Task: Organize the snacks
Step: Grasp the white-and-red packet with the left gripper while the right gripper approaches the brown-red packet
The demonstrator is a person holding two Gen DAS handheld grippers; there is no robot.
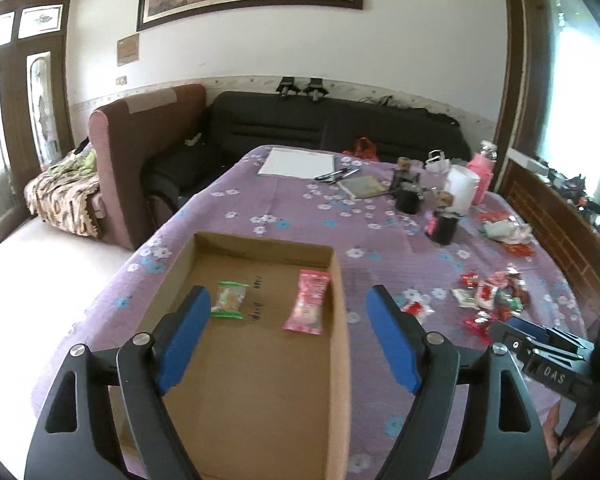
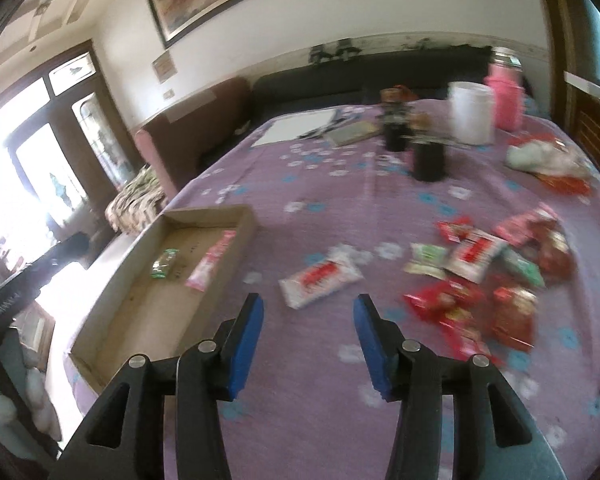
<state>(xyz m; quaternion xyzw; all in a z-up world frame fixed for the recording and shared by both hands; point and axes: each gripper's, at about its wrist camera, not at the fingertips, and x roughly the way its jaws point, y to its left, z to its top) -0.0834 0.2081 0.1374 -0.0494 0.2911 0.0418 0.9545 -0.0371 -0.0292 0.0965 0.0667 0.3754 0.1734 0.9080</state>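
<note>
A shallow cardboard box [image 1: 336, 264] lies on the purple flowered cloth; it also shows in the right wrist view [image 2: 244, 232]. Inside it are a green-edged snack packet [image 1: 229, 300] and a pink packet [image 1: 309, 301]. My left gripper [image 1: 288, 300] is open and empty above the box. My right gripper [image 2: 308, 306] is open and empty above the cloth, just short of a white and red packet [image 2: 320, 278]. A heap of red, white, green and pink packets [image 2: 488, 272] lies to its right; the heap also shows in the left wrist view [image 1: 492, 296].
Two dark jars [image 2: 428, 156], a white tub [image 2: 471, 112], a pink bottle [image 2: 506, 96], papers and pens [image 1: 300, 162] stand at the table's far end. A crumpled wrapper pile [image 2: 544, 160] lies far right. Sofas [image 1: 332, 128] stand behind the table.
</note>
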